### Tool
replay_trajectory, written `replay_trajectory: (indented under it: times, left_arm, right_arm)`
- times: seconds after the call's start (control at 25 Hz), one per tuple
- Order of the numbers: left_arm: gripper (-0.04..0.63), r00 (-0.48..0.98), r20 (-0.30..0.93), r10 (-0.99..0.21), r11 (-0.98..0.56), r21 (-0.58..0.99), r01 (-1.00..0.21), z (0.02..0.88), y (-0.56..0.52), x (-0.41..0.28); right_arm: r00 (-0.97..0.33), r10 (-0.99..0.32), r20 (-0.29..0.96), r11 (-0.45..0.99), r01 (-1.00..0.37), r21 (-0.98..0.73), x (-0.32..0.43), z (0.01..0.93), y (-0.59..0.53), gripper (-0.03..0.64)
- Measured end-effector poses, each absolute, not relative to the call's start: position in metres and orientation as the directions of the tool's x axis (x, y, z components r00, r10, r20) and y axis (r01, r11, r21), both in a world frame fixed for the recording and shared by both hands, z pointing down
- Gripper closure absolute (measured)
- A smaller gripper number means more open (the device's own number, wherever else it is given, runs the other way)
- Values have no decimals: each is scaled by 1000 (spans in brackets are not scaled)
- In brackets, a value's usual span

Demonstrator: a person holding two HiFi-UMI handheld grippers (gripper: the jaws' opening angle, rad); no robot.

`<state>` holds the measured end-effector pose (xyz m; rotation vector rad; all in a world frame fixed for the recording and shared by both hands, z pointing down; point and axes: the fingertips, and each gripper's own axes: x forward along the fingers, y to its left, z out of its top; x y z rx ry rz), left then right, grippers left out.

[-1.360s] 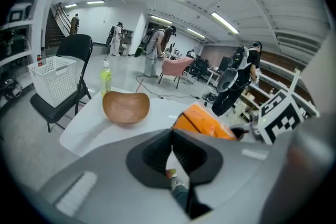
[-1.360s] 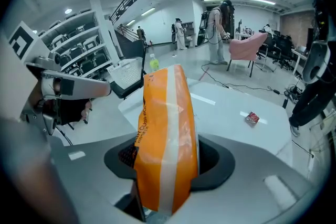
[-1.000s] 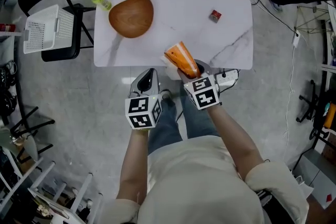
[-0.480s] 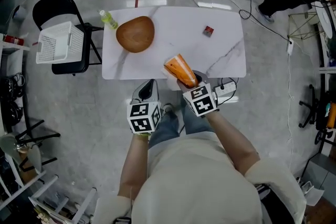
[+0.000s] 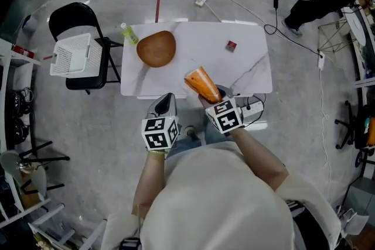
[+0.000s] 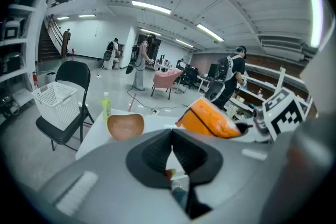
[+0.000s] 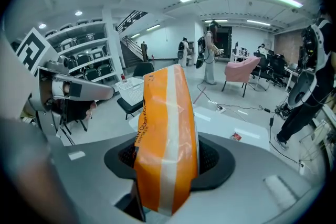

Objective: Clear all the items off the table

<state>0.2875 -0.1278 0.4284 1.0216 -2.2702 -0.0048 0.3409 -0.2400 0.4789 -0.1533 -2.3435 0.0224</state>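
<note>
**Left side.** A white mesh basket [image 5: 70,54] sits on a black folding chair [image 5: 88,76] beside the bench's [image 5: 252,64] left edge. A green bottle [image 5: 129,33] lies at the bench's far left corner. Its label is too small to read. Just right of it rests a wooden bowl [image 5: 156,48].

**Centre.** My left tool [image 5: 166,98] is held off the near edge of the bench, over the floor, and points forward and down. Its jaws are pressed together with nothing between them. Its cube carries black-and-white square markers. My bare forearm runs back to my body.

**Right of centre.** My right tool [image 5: 212,93] also points forward and down and is level with the left one. It grips the lower end of an orange bag [image 7: 165,139] with a pale stripe. The bag stands up out of the jaws above the bench's near edge. Dark print runs down the bag's left edge. I can make out "CUSHIO" there, and the rest is too small to read.

**Right side.** A small red item [image 5: 231,45] lies towards the far right corner of the bench. Its printing is unreadable.
</note>
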Motion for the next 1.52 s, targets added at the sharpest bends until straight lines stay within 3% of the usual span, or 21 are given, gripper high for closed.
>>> replay_trajectory:
  times: [0.72,1.52]
  left_arm:
    - [586,-494,524,-694,670,217,-710,415,-87,301]
    - [586,-629,515,-583,795,201,-572,405,-15,260]
  right_arm:
    - [-742,117,661,991,129,-31,354,453,-197,396]
    - [-715,278,642,947,317,-58,297,448,-130,396]
